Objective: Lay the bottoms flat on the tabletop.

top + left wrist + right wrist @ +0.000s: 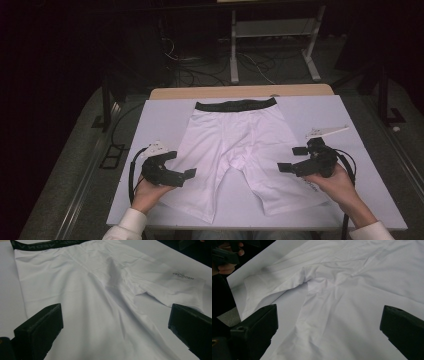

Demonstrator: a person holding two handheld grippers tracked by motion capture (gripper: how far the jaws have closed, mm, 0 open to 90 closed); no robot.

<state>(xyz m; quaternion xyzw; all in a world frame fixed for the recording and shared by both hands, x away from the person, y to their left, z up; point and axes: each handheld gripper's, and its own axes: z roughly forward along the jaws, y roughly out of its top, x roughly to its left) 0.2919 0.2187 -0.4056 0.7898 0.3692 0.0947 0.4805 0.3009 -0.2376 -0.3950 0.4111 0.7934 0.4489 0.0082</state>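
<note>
While both grippers hover with jaws spread, the white shorts (232, 150) lie flat between them, left gripper (181, 168) over one leg, right gripper (293, 159) over the other.

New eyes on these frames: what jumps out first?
The white boxer briefs with a black waistband, spread flat mid-table, waistband at the far edge. Next, the two black grippers flanking them: the left gripper over one leg, the right gripper over the other, both with jaws wide open and holding nothing.
</note>
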